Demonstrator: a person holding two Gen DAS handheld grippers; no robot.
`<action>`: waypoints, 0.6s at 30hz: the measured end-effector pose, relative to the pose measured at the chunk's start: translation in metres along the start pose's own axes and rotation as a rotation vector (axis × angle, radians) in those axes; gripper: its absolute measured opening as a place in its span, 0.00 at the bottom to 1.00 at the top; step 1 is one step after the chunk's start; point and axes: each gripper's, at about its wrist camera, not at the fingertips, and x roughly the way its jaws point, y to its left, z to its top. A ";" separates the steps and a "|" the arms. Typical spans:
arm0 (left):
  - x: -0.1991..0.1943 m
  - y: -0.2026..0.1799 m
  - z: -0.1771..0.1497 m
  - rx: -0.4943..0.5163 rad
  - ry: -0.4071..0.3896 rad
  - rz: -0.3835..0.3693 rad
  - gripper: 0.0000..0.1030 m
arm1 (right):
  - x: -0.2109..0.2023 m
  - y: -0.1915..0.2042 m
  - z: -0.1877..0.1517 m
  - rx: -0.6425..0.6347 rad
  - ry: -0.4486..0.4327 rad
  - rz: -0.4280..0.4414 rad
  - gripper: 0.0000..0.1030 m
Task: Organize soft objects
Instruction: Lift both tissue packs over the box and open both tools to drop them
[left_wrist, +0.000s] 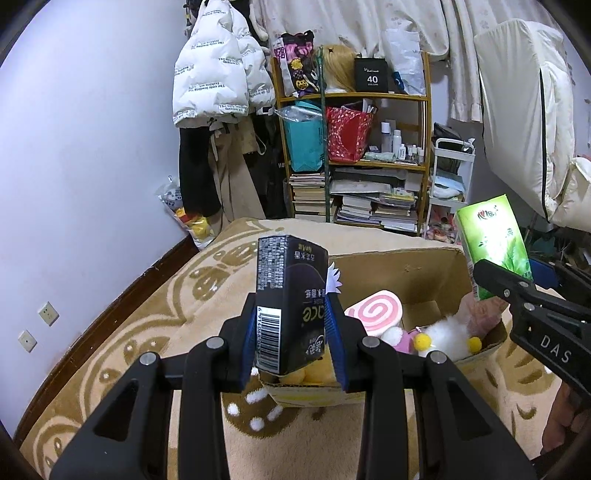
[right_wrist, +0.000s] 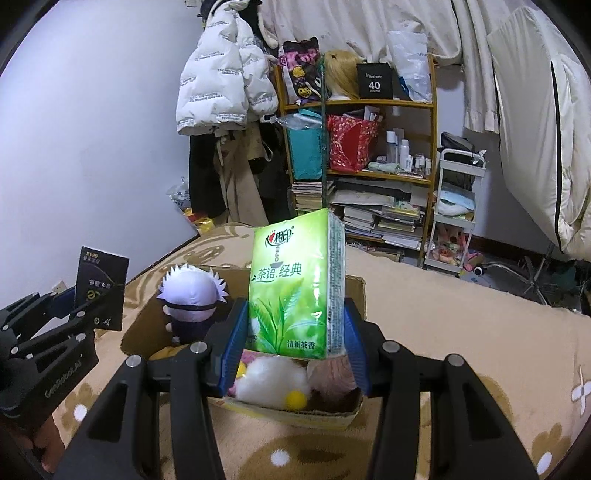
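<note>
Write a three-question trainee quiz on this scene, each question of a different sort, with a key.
1. True or false: the left gripper holds the black pack.
2. What does the right gripper hold? A) green tissue pack B) white-haired doll C) pink swirl plush
3. Fill in: the plush toys lie in a cardboard ___.

Key: 1 true; 2 A; 3 box.

Dim, even indoor light; sharp centre, edges perhaps slightly blurred.
</note>
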 end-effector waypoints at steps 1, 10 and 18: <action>0.003 -0.001 0.000 0.000 0.003 -0.001 0.32 | 0.001 0.001 -0.001 -0.004 0.000 -0.002 0.51; 0.018 -0.008 0.002 0.027 0.052 -0.040 0.32 | 0.015 0.000 -0.009 0.005 0.042 0.049 0.52; 0.027 -0.021 0.000 0.057 0.104 -0.090 0.35 | 0.020 -0.012 -0.013 0.059 0.078 0.092 0.54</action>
